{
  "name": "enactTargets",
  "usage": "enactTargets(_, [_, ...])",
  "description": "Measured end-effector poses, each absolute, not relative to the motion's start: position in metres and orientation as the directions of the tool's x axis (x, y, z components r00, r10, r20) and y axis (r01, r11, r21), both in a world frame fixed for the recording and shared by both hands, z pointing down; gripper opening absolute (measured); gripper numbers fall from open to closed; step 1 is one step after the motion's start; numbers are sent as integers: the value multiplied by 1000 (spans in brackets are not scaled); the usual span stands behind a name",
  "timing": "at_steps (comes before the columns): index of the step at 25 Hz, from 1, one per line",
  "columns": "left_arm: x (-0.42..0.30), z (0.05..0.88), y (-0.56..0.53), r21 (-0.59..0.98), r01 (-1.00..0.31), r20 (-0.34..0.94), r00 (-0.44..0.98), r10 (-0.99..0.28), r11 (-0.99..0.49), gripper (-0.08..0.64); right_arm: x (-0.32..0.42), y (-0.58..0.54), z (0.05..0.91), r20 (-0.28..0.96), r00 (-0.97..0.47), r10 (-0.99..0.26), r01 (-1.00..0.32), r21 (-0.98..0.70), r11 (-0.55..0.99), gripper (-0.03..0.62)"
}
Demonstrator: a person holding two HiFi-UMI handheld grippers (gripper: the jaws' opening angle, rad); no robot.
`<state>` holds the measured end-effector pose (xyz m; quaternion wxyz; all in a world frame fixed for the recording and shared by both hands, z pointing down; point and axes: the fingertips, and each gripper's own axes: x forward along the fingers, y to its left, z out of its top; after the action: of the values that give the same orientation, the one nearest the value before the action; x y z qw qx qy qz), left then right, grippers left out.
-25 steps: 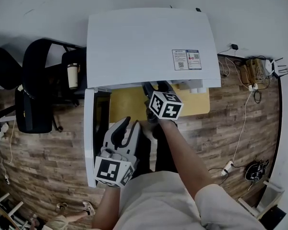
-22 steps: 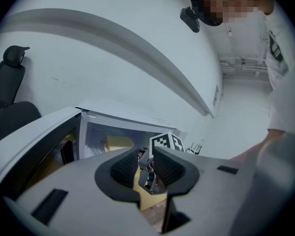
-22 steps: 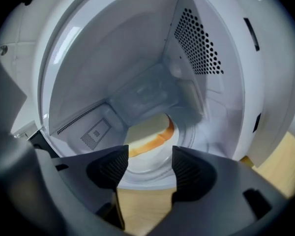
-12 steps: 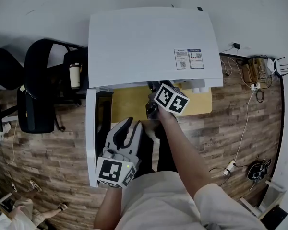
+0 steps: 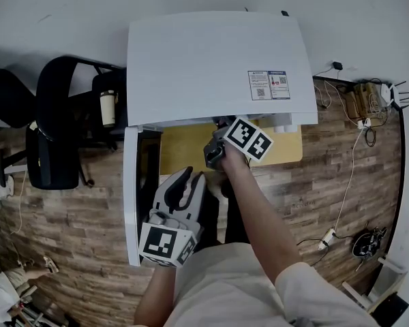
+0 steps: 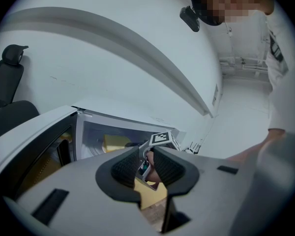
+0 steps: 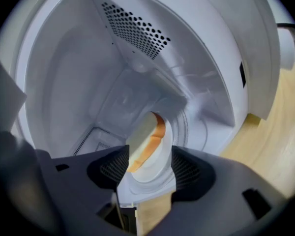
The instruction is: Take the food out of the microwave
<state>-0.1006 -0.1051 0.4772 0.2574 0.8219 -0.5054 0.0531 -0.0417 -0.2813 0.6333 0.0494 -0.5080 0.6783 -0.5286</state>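
The white microwave [image 5: 211, 60] is seen from above with its door [image 5: 129, 203] swung open at the left. My right gripper [image 5: 221, 125] reaches into the oven's mouth, rolled to one side. In the right gripper view a slice of bread [image 7: 146, 139] lies on a white plate [image 7: 155, 168] inside the cavity. My right gripper [image 7: 148, 163] is open, and the plate's near rim and the bread's end show between its jaws. My left gripper [image 5: 184, 179] hangs in front of the door with nothing in it. Its jaws stand only narrowly apart in the left gripper view [image 6: 146, 162].
The microwave stands on a yellow tabletop [image 5: 184, 148]. Black chairs [image 5: 54, 114] and a paper cup [image 5: 108, 107] are at the left. Cables and a power strip [image 5: 324, 237] lie on the wooden floor at the right. The open door [image 6: 34, 146] bounds the left side.
My right gripper has rolled over at the oven's mouth, its marker cube tipping to the right. The left gripper has hardly moved.
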Motion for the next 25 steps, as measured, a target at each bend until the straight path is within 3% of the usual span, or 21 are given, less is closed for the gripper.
enactTargets(10, [-96, 478, -107, 376, -854, 349, 489, -799, -359, 77, -37, -282, 638, 436, -492, -754, -407, -880, -244, 230])
enactTargets(18, [-95, 479, -110, 375, -855, 353, 488, -798, -358, 77, -36, -280, 649, 426, -497, -756, -281, -903, -325, 123])
enactTargets(25, [-98, 478, -112, 375, -857, 358, 485, -798, -353, 77, -34, -276, 658, 478, -471, -742, -296, -878, -377, 50])
